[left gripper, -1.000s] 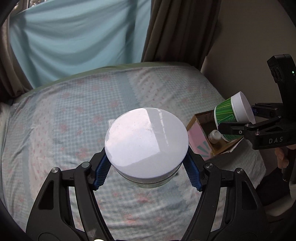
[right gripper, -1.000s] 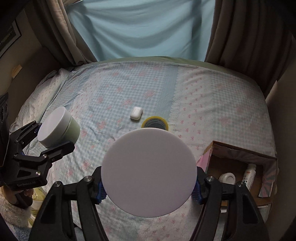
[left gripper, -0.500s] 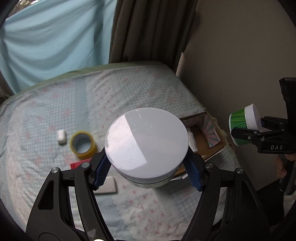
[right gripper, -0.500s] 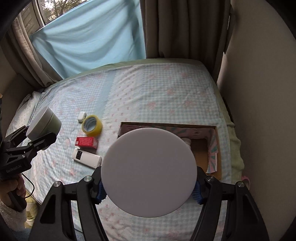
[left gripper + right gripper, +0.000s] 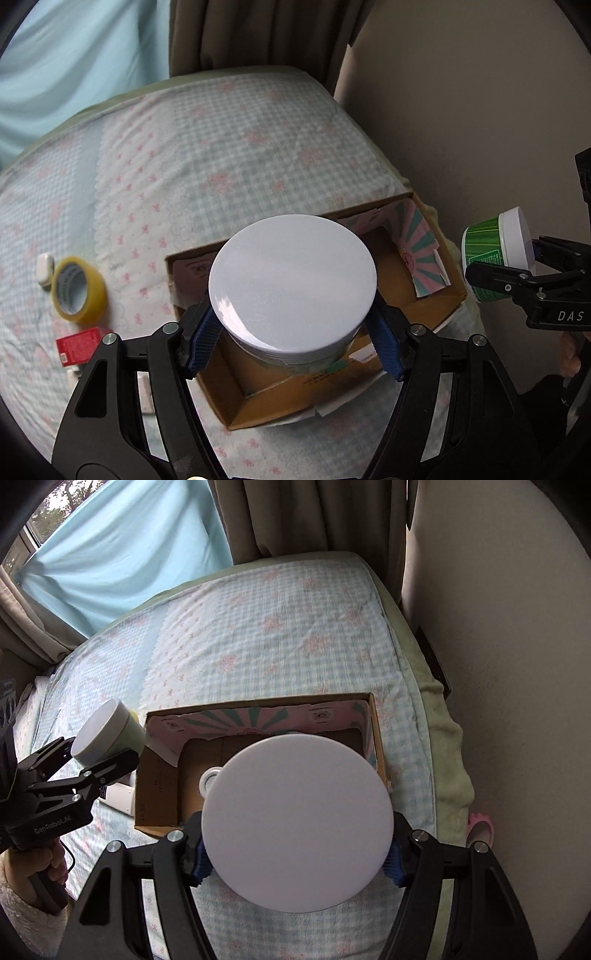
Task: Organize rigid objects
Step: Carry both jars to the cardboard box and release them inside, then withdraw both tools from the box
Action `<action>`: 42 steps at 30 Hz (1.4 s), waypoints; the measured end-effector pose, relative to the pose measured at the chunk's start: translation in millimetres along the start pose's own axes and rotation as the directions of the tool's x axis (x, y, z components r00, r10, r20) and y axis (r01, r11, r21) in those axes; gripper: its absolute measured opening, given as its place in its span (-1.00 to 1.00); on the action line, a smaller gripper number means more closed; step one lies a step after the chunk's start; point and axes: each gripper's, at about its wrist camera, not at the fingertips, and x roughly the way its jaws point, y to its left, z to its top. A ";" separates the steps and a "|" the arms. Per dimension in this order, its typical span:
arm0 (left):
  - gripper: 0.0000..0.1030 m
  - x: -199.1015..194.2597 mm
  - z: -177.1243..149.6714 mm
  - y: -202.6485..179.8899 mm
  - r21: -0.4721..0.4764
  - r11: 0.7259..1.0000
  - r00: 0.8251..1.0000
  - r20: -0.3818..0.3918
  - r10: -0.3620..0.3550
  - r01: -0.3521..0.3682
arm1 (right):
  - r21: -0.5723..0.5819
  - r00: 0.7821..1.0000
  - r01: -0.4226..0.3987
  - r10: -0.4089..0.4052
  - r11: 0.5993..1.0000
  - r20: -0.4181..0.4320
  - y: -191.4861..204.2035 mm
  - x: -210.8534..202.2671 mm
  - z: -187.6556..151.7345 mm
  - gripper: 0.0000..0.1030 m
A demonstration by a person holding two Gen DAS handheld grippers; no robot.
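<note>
Bed (image 5: pixel 229 155) with pale checked cover, brown curtains behind, beige wall alongside. An open cardboard box (image 5: pixel 448 295) sits on the cover near the wall edge. Your left gripper (image 5: pixel 293 343) is clamped on a pale jar (image 5: pixel 291 284) with a white lid, its blue pads (image 5: pixel 201 341) pressing both sides, held above the box. Your right gripper (image 5: pixel 297 853) grips a green-striped jar (image 5: pixel 484 258) the same way, lid toward its camera, over the box's near edge. Beside the box on the cover: 1 yellow tape roll (image 5: pixel 77 291), 1 red carton (image 5: pixel 79 345), 1 small white case (image 5: pixel 45 268).
</note>
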 end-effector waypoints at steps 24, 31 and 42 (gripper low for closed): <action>1.00 120.7 19.6 -28.2 0.168 0.985 0.976 -0.217 0.013 0.025 | -0.246 0.997 0.070 -0.079 0.967 -0.024 15.7 86.2 -2.6 1.00; 1.00 86.2 14.1 -6.5 0.123 0.992 0.977 -0.209 0.040 -0.014 | -0.145 0.998 0.059 -0.053 0.988 0.040 -7.8 62.1 -11.6 1.00; 1.00 33.1 1.6 10.5 0.064 0.997 0.986 -0.152 0.062 -0.053 | -0.104 0.997 0.068 -0.066 0.992 0.026 -8.8 39.8 -19.1 1.00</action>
